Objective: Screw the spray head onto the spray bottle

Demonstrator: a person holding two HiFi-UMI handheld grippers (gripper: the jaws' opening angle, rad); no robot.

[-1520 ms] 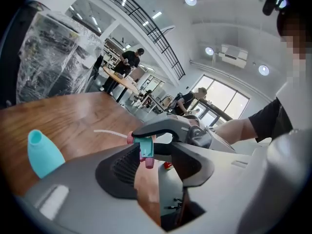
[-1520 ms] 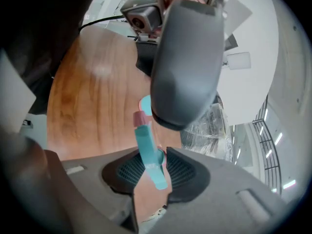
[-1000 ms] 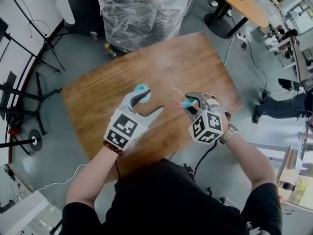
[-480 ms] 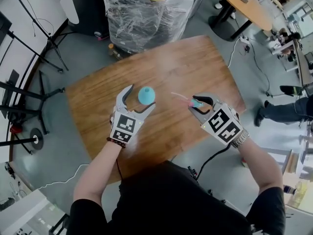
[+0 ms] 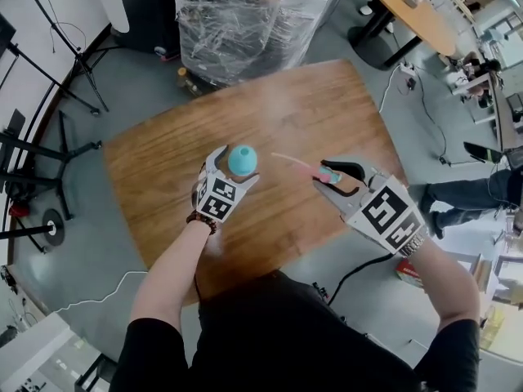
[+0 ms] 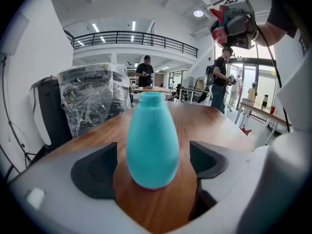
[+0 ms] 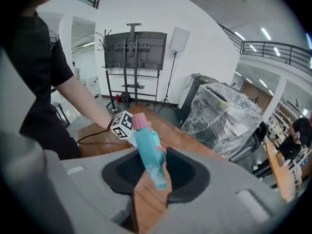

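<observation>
A teal spray bottle (image 5: 243, 159) stands upright on the wooden table (image 5: 310, 96), its open neck up. My left gripper (image 5: 237, 168) reaches round it from the near side. Its jaws have just been opening and stand open, with the bottle (image 6: 152, 145) between the pads and a gap on each side. My right gripper (image 5: 327, 176) hangs above the table to the bottle's right, shut on the teal and pink spray head (image 5: 324, 172). The head's thin tube points left toward the bottle. In the right gripper view the spray head (image 7: 146, 147) sticks up between the pads.
A bin wrapped in clear plastic (image 5: 245, 15) stands beyond the table's far edge. Black stands (image 5: 49, 153) are on the floor at the left. A round table (image 5: 409, 6) and a person (image 5: 474, 190) are at the right, and cables lie on the floor.
My left gripper has come down and its jaws have opened off the bottle, which now stands on the table. My right gripper has risen and shifted right with the spray head.
</observation>
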